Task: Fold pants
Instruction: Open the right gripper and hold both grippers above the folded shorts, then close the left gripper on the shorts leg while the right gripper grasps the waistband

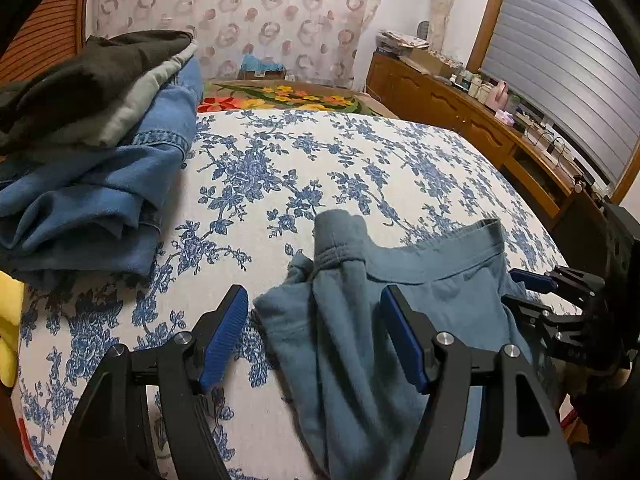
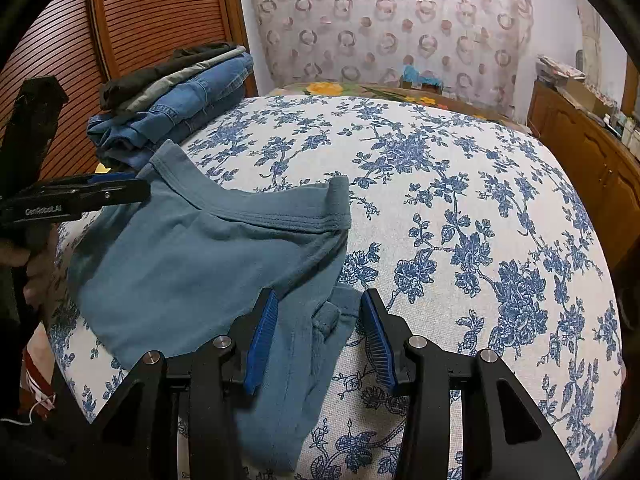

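Note:
Teal-grey pants (image 1: 352, 320) lie crumpled on the floral bed sheet (image 1: 320, 160), waistband toward the far side. My left gripper (image 1: 310, 304) is open, its fingers on either side of a bunched fold at the pants' left edge. My right gripper (image 2: 318, 304) is open, straddling a small fold at the pants' right edge (image 2: 200, 264). In the right wrist view the left gripper (image 2: 116, 190) shows at the pants' far left corner. In the left wrist view the right gripper (image 1: 532, 284) shows at the pants' right side.
A pile of folded clothes, jeans under grey and black items (image 1: 92, 140), sits on the bed's far left corner (image 2: 172, 96). A wooden sideboard with bottles (image 1: 480, 104) runs along the right. A slatted wooden door (image 2: 132, 20) stands at left.

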